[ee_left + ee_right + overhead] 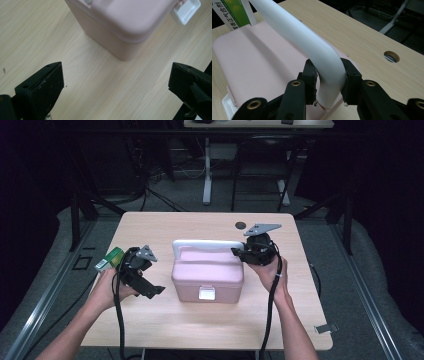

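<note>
Pale wood tabletop [210,320]. Right gripper [329,85] jaws pinching pink box [207,275] handle [294,37] at its right end; left gripper [116,82] jaws spread, box corner just ahead.

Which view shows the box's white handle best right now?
The right gripper view: the white handle fills the frame, with the right tool shut around its end. The high view shows it small, raised over the pink box. The left gripper view shows the box's corner instead.

We see a closed pink box [207,275] mid-table [200,330], its white handle [294,40] raised upright, white latch [207,293] facing us.
</note>
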